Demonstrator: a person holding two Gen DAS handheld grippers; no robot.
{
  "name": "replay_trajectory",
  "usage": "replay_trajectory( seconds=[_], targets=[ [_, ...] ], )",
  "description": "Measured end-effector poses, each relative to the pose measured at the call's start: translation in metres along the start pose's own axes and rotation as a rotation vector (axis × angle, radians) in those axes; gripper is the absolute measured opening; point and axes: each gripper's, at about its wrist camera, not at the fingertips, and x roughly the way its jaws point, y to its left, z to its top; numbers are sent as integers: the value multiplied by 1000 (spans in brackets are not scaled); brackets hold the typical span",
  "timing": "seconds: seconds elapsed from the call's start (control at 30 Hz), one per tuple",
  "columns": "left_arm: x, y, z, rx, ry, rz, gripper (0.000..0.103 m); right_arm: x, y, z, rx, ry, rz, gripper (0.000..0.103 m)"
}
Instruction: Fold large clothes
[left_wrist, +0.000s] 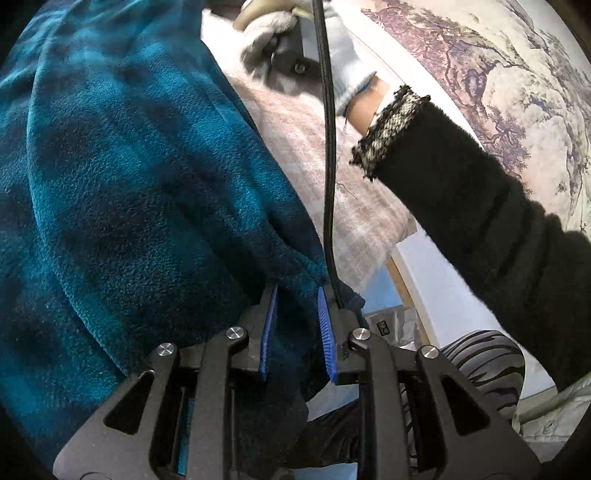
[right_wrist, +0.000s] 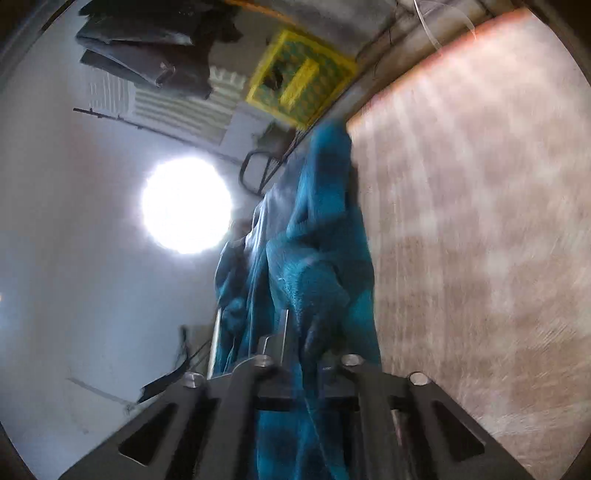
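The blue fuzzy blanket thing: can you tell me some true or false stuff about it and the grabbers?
1. The fleece garment is teal with dark checks. True.
2. The left gripper holds nothing. False: its blue pads pinch the fleece edge.
3. The right gripper is shut on the same fleece. True.
4. The gloved hand is bare. False: it wears a white glove.
5. The sleeve is red. False: it is black.
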Motion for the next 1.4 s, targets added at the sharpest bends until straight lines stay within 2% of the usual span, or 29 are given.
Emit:
replay_trajectory(
  seconds=[0.07, 0.13, 0.2, 0.3, 0.33, 0.43, 0.57, 0.63, 0.67, 0.7, 0.73, 0.8, 0.9, 1.03, 1.1, 1.13, 1.17, 1.23, 1.27, 1.3, 1.33, 1.4],
  targets=[
    [-3, 1, -4, 10, -10, -2, 21, -25, 28, 8, -141, -103, -34, 3],
    [-3, 2, -6, 20, -20, -5, 21, -33, 38, 13, -225, -124, -143, 3],
    [-4, 1, -8, 27, -24, -8, 21, -22, 23, 16, -202, -60, -203, 3],
    [-5, 3, -9, 28, -22, -16, 21, 10, -1, 17, -165, 108, -340, 7],
    [-6, 3, -10, 29, -22, -17, 21, 13, -3, 17, -161, 151, -353, 9],
    [-6, 3, -11, 35, -30, -18, 21, 1, 14, 20, -211, 199, -405, 35],
    [-7, 6, -11, 45, -37, -27, 21, -29, 58, 33, -294, 189, -409, 37],
    [-7, 4, -13, 49, -40, -31, 21, -32, 80, 47, -322, 167, -407, 39],
    [-7, 4, -14, 51, -41, -31, 21, -17, 100, 64, -324, 158, -410, 42],
    [-7, 4, -15, 52, -43, -33, 21, -17, 100, 64, -324, 158, -410, 45],
    [-8, 4, -15, 56, -46, -35, 21, -7, 106, 68, -318, 158, -424, 55],
    [-8, 4, -16, 63, -49, -37, 21, 27, 115, 83, -296, 172, -472, 57],
    [-8, 7, -16, 66, -53, -43, 21, 76, 112, 99, -243, 202, -543, 56],
    [-10, 10, -18, 73, -59, -53, 21, 120, 99, 111, -170, 224, -632, 54],
    [-10, 11, -20, 78, -59, -61, 21, 140, 92, 114, -179, 242, -711, 52],
    [-11, 13, -21, 80, -59, -65, 21, 154, 85, 114, -194, 271, -777, 50],
    [-11, 14, -20, 81, -58, -68, 21, 154, 85, 114, -194, 271, -777, 45],
    [-12, 15, -20, 87, -57, -72, 21, 166, 74, 114, -203, 310, -844, 34],
    [-12, 16, -20, 89, -57, -73, 21, 169, 71, 113, -211, 322, -866, 23],
    [-12, 15, -19, 91, -56, -75, 21, 170, 71, 113, -243, 316, -889, 16],
    [-11, 14, -18, 93, -54, -77, 21, 169, 72, 114, -264, 311, -898, 1],
    [-12, 14, -17, 96, -52, -85, 21, 161, 76, 116, -264, 294, -878, 1]
  ],
)
